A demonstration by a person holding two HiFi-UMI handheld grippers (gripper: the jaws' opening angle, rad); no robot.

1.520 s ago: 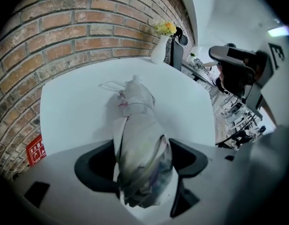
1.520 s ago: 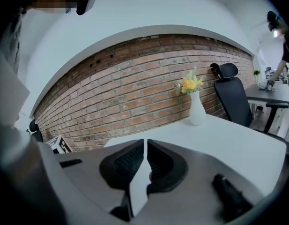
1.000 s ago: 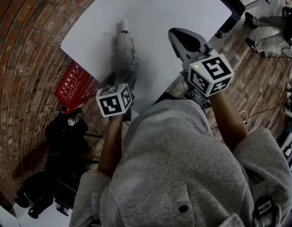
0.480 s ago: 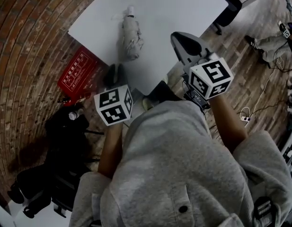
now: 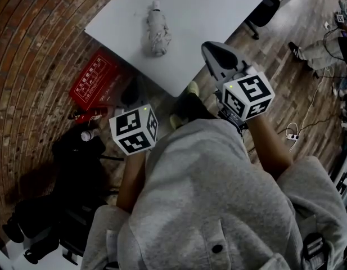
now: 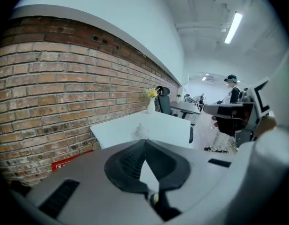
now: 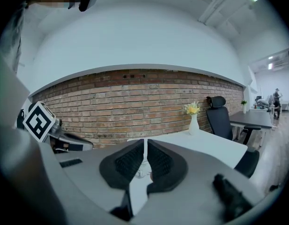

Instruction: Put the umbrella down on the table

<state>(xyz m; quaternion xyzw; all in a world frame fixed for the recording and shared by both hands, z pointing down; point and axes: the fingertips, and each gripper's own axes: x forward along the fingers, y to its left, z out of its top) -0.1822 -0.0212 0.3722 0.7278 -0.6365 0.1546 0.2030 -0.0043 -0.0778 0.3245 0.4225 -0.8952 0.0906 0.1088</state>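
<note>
The folded umbrella (image 5: 156,30) lies flat on the white table (image 5: 218,16), touched by neither tool, so I judge the task done. My left gripper (image 6: 144,143) has just closed its jaws, tips together on nothing. My right gripper (image 7: 144,142) is likewise pinched together and empty, and both sit well back from the table. If I retake the umbrella, I expect light, soft fabric over a stiff shaft, so I'd clamp mid-body, not the loose folds

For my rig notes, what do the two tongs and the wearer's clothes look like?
The left tongs and right tongs are grey, with black ribbed pads. Each carries a white cube with black square markers. The wearer's top is grey.
</note>
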